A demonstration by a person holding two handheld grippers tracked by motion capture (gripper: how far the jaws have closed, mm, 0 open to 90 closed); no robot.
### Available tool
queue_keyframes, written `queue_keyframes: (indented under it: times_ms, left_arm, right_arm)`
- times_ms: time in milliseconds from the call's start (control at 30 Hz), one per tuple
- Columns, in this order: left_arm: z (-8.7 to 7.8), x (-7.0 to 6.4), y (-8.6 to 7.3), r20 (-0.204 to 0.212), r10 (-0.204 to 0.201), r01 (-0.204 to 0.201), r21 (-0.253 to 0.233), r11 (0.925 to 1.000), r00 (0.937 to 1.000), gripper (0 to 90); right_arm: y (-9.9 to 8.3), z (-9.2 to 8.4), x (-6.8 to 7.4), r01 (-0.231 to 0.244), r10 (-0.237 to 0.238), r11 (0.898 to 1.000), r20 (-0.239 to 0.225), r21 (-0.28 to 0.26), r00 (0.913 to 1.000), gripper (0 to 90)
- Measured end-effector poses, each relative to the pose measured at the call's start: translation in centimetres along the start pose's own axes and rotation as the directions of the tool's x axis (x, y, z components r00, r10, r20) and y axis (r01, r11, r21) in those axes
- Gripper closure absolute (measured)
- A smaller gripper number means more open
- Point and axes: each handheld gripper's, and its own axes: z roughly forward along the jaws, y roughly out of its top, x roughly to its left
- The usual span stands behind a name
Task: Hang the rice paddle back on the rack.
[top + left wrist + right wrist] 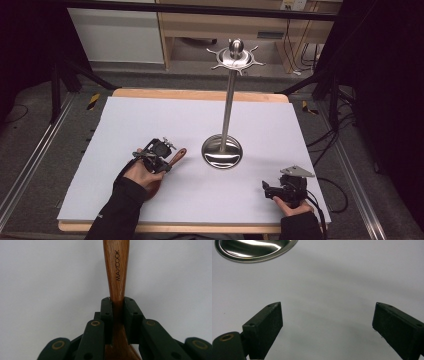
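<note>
Left gripper (117,312): its two black jaws are pinched tight on the narrow neck of a wooden utensil (115,272), a pad flat against each side, with no gap to be seen in the left gripper view.
Wooden utensil: a brown handle stamped "MAXCOOK" runs up and away from the jaws; its wider part lies below the pads, toward the gripper's body. In the high view its rounded tip (179,154) sticks out to the right of the left gripper (167,150), low over the white table cover (150,115); whether it touches the cover cannot be told.
Left hand (142,172): wrapped around the gripper's body at the near left of the table, dark sleeve trailing back to the table's front edge.
Right gripper (327,322): jaws spread wide, nothing between the pads, bare white cover beneath them.
Right hand (292,205): holds its gripper (267,189) at the near right corner, well apart from the utensil.
Steel stand (228,100): an upright pole on a round dished base (254,250), topped by a ring of hooks, standing between the two grippers and farther back.
</note>
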Motion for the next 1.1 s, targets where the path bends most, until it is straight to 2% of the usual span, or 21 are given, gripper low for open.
queue_keyframes:
  times_ms: [367, 733, 767, 800, 833, 900, 1067, 1100]
  left_arm:
    - [-1.4, 0.4, -1.1, -0.004, -0.025, 0.024, -0.078, 0.9967, 0.9997, 78.7]
    - [-3.3, 0.7, -2.6, -0.008, -0.063, 0.06, -0.179, 0.9821, 0.998, 78.8]
    - [-3.8, 0.7, -2.8, -0.006, -0.067, 0.065, -0.197, 0.9782, 0.9977, 78.8]
    - [-3.8, 0.7, -2.8, -0.006, -0.067, 0.065, -0.197, 0.9782, 0.9977, 78.8]
    - [-4.1, 0.7, -2.9, -0.006, -0.075, 0.071, -0.217, 0.9736, 0.9972, 78.8]
    - [-4.6, 0.8, -3.1, -0.007, -0.073, 0.069, -0.232, 0.9703, 0.9973, 78.8]
    - [-5.8, 0.7, -3.7, -0.013, -0.09, 0.082, -0.307, 0.9482, 0.9959, 78.8]
    - [-6.1, 0.8, -3.8, -0.009, -0.09, 0.083, -0.313, 0.9461, 0.9959, 78.8]
  right_arm:
    - [0.0, 0.0, 0.0, 0.0, 0.0, 1.0, 0.0, 0.0, 1.0, 9.7]
    - [0.0, 0.0, 0.0, -0.001, 0.001, 1.0, 0.0, 0.001, 1.0, 9.8]
    - [0.0, 0.0, 0.0, -0.001, 0.001, 1.0, 0.0, 0.001, 1.0, 9.8]
    - [0.0, 0.0, 0.0, -0.001, 0.001, 1.0, 0.0, 0.001, 1.0, 9.8]
    - [0.0, 0.0, 0.0, -0.001, 0.001, 1.0, 0.0, 0.002, 1.0, 9.7]
    - [0.0, 0.0, 0.0, 0.003, -0.003, 1.0, 0.001, 0.0, 1.0, 9.8]
    - [0.0, 0.0, 0.0, -0.001, 0.001, 1.0, 0.001, -0.001, 1.0, 9.8]
    - [0.0, 0.0, 0.0, -0.001, 0.001, 1.0, 0.002, -0.002, 1.0, 9.7]
